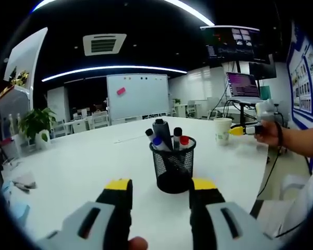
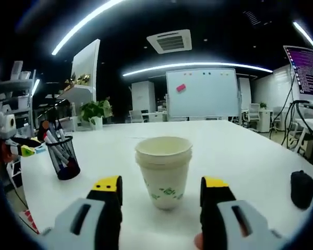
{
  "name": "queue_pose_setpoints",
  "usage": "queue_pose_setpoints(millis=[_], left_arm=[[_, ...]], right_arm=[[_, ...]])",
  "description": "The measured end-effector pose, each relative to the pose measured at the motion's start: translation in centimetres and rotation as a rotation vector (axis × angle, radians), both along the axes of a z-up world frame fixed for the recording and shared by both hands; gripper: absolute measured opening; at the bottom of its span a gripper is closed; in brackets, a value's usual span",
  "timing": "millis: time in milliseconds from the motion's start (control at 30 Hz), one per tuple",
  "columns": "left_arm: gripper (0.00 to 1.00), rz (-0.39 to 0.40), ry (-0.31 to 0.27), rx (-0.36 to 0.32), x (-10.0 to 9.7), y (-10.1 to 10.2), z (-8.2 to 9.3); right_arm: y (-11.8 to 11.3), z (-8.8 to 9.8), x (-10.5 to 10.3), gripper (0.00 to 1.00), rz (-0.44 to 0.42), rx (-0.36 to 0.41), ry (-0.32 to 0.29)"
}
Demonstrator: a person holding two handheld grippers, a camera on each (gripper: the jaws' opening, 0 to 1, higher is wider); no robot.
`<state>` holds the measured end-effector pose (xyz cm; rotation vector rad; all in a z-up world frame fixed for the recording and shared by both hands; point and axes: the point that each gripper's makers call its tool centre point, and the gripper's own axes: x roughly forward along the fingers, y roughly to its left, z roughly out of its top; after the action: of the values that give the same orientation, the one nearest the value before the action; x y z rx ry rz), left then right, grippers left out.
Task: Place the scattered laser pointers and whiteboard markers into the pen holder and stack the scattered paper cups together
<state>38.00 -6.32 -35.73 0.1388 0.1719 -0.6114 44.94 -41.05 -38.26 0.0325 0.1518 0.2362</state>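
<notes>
A black mouse (image 2: 302, 189) lies on the white worktop (image 2: 240, 156) to the right of the stacked paper cups (image 2: 164, 171), well apart. The cups stand upright, mouth up, between the released right claw (image 2: 160, 188), untouched. The mesh pen holder (image 1: 172, 164) stands upright just beyond the released left claw (image 1: 160, 188), its markers (image 1: 168, 136) pointing up, slightly splayed.

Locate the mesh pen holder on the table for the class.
In the left gripper view the pen holder stands on the white table, just ahead of the open left gripper.
</notes>
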Motion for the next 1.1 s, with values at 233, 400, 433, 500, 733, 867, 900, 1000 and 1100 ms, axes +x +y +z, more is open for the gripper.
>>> queue_pose_setpoints(millis=[233, 400, 433, 500, 733, 867, 900, 1000, 1100], left_arm=[[0.44, -0.009, 0.0, 0.0, -0.3, -0.2, 0.0], [0.44, -0.003, 0.004, -0.001, -0.4, -0.2, -0.1], [0.44, -0.001, 0.004, -0.002, -0.4, -0.2, -0.1], [0.44, 0.0, 0.005, -0.004, -0.4, -0.2, -0.1], [0.44, 0.003, 0.008, -0.003, -0.5, -0.2, -0.3], [0.44, 0.003, 0.009, -0.003, -0.6, -0.2, -0.3], [0.44, 0.003, 0.009, -0.002, -0.6, -0.2, -0.3], [0.44, 0.006, 0.011, 0.0, -0.6, -0.1, -0.5], [0.44, 0.007, 0.01, 0.0, -0.6, 0.0, -0.4]], right_arm=[[-0.5, -0.1, 0.8, 0.57, -0.005, -0.006, -0.004], [-0.6, -0.2, 1.2, 0.57, -0.004, -0.005, -0.001], [-0.5, -0.2, 1.2, 0.57, -0.004, -0.006, -0.001], [-0.4, -0.2, 1.3, 0.57, -0.002, -0.01, -0.003], [-0.5, -0.1, 1.9, 0.57, -0.005, -0.013, -0.006], [-0.6, 0.1, 2.2, 0.57, -0.008, -0.017, -0.01], [-0.6, 0.1, 2.3, 0.57, -0.006, -0.022, -0.011], [-0.4, 0.1, 2.5, 0.57, 0.0, -0.019, -0.013], [-0.1, 0.1, 2.7, 0.57, 0.005, -0.024, -0.013]])
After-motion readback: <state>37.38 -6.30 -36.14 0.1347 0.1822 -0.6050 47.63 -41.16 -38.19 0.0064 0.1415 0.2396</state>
